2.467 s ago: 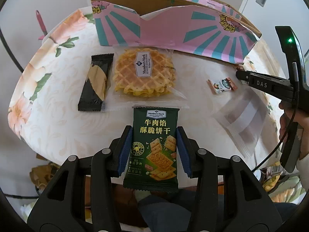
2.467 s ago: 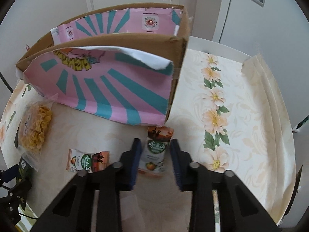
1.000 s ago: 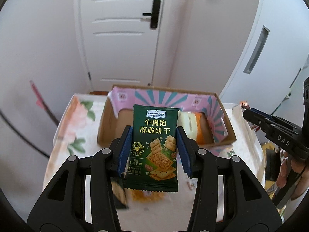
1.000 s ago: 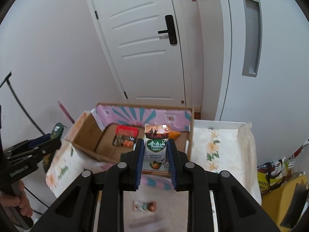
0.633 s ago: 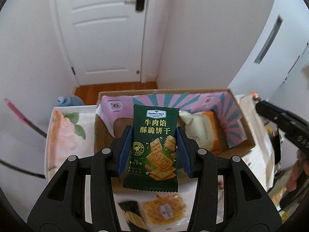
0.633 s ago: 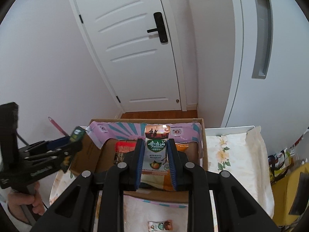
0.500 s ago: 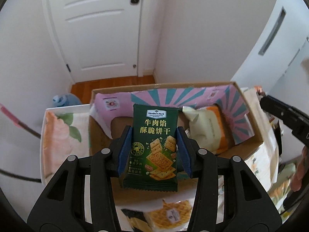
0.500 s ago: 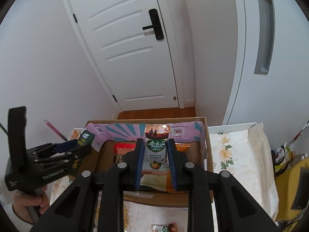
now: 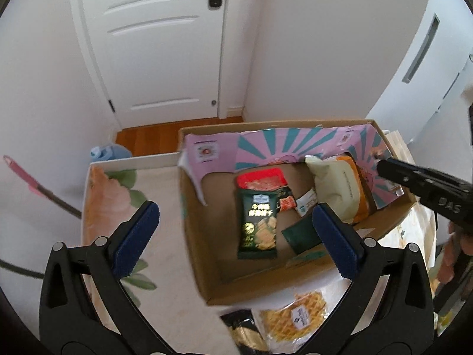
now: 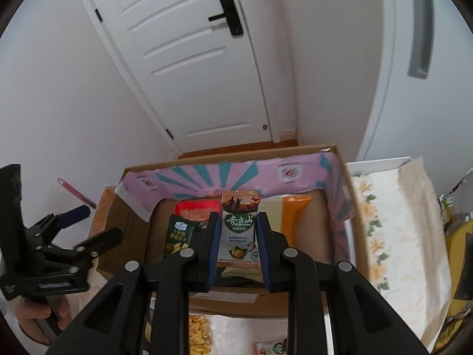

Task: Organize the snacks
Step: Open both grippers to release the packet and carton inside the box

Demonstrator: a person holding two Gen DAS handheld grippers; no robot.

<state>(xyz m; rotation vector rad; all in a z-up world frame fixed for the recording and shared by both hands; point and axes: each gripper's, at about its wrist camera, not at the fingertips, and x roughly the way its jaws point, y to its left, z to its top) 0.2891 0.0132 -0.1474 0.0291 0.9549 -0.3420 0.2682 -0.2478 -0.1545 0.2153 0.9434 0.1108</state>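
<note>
- The waffle pack (image 9: pixel 298 319) is cut by the lower edge of the left wrist view, and the cardboard box (image 9: pixel 204 266) hides its top.
- The black packet (image 9: pixel 245 334) beside it is blurred and only partly in view.
- The dark green packet (image 9: pixel 301 233) is partly hidden behind a blue pad.
- The small sachet (image 10: pixel 273 347) is cut off at the bottom edge.

Half a second ago we had the dark green cracker packet (image 9: pixel 257 222) clamped between the left gripper (image 9: pixel 235 238) fingers; now its jaws are opening wide with nothing between them, and the packet lies inside the brown cardboard box with pink-and-teal lining (image 9: pixel 195 236). Both our grippers have come closer over the box.
</note>
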